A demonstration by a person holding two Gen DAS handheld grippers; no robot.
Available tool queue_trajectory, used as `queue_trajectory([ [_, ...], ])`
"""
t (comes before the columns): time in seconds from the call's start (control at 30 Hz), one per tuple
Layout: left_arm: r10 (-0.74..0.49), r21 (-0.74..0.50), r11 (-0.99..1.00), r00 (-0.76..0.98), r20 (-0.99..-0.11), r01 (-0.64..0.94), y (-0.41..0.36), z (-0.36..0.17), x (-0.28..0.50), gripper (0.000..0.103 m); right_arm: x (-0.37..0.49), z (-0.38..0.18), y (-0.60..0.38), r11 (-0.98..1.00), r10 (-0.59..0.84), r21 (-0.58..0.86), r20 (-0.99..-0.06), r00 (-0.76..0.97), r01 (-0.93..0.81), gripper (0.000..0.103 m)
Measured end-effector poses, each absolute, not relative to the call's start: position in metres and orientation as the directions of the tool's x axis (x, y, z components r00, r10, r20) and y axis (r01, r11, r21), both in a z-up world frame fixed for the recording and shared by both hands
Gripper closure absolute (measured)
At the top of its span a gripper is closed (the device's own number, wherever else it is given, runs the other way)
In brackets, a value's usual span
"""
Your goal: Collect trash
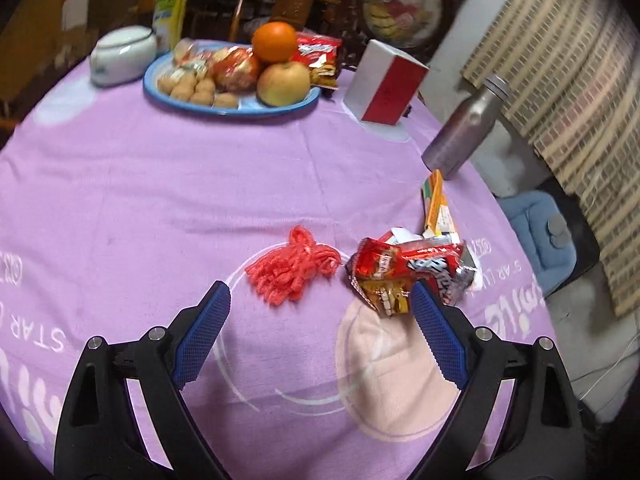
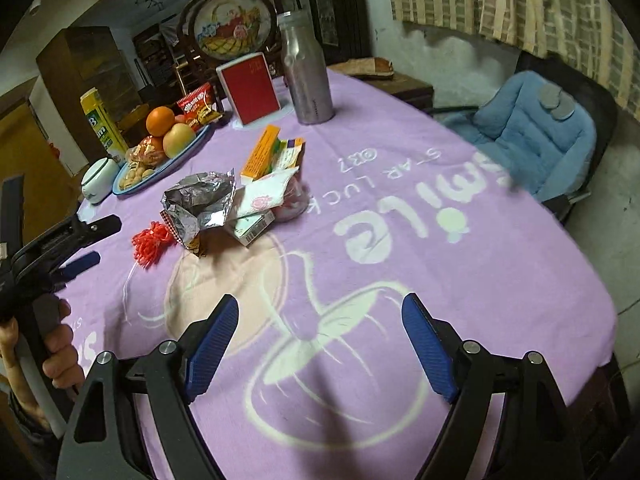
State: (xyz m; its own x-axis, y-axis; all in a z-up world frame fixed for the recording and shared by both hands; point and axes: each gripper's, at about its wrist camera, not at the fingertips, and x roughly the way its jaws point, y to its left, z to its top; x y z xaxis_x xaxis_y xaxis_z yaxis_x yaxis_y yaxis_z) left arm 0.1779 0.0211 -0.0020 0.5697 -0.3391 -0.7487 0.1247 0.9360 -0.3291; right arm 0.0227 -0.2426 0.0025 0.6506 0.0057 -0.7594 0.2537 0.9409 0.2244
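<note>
A heap of trash lies on the purple tablecloth [image 1: 160, 200]: a crumpled red foil snack wrapper [image 1: 394, 266], a red plastic net [image 1: 294, 270], and an orange carton [image 1: 434, 200]. In the right wrist view the wrapper [image 2: 200, 204] shows its silver inside, beside the net [image 2: 152, 244], the orange carton [image 2: 262, 152] and small paper packets [image 2: 262, 198]. My left gripper [image 1: 320, 300] is open and empty just short of the net and wrapper; it also shows at the left in the right wrist view [image 2: 80, 260]. My right gripper [image 2: 320, 312] is open and empty over the cloth.
A blue plate [image 1: 236, 110] with an orange, an apple and snacks stands at the back, with a white lidded pot [image 1: 122, 54], a red-and-white box [image 1: 384, 84] and a metal bottle [image 1: 464, 128]. A blue cushioned chair [image 2: 532, 128] stands by the table's right edge.
</note>
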Motion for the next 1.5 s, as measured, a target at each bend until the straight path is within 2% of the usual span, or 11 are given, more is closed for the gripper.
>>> queue_trajectory([
  [0.37, -0.337, -0.333, 0.937, 0.529, -0.779, 0.105, 0.021, -0.021, 0.193, 0.015, 0.038, -0.027, -0.224, 0.943, 0.052, 0.239, -0.790, 0.610, 0.230, 0.020],
  [0.67, -0.380, -0.380, 0.918, 0.540, -0.751, 0.117, 0.022, -0.038, 0.206, 0.015, 0.025, -0.028, -0.229, 0.942, 0.034, 0.229, -0.791, 0.611, 0.245, 0.020],
  [1.03, -0.357, -0.337, 0.931, 0.538, -0.763, 0.140, 0.014, -0.047, 0.211, 0.024, 0.023, -0.030, -0.214, 0.948, 0.047, 0.226, -0.794, 0.607, 0.223, 0.020],
  [1.13, -0.340, -0.308, 0.939, 0.536, -0.773, 0.151, 0.007, -0.051, 0.211, 0.030, 0.022, -0.030, -0.212, 0.950, 0.042, 0.220, -0.794, 0.607, 0.221, 0.020],
  [1.17, -0.338, -0.301, 0.941, 0.533, -0.776, 0.158, 0.005, -0.052, 0.212, 0.035, 0.022, -0.030, -0.212, 0.949, 0.041, 0.220, -0.794, 0.607, 0.224, 0.020],
  [1.23, -0.337, -0.285, 0.941, 0.521, -0.784, 0.181, 0.000, -0.054, 0.212, 0.056, 0.022, -0.030, -0.213, 0.948, 0.040, 0.221, -0.795, 0.606, 0.228, 0.020],
  [1.27, -0.347, -0.287, 0.938, 0.506, -0.790, 0.194, -0.002, -0.056, 0.212, 0.075, 0.022, -0.031, -0.212, 0.947, 0.043, 0.225, -0.795, 0.605, 0.229, 0.020],
  [1.33, -0.350, -0.288, 0.937, 0.485, -0.802, 0.199, -0.004, -0.060, 0.213, 0.081, 0.022, -0.032, -0.212, 0.946, 0.049, 0.230, -0.798, 0.601, 0.229, 0.020],
  [1.4, -0.341, -0.282, 0.940, 0.485, -0.806, 0.193, -0.004, -0.061, 0.213, 0.091, 0.021, -0.032, -0.211, 0.946, 0.053, 0.233, -0.798, 0.601, 0.226, 0.020],
  [1.5, -0.346, -0.302, 0.938, 0.488, -0.801, 0.170, 0.002, -0.058, 0.213, 0.094, 0.019, -0.030, -0.210, 0.947, 0.053, 0.232, -0.795, 0.604, 0.222, 0.020],
])
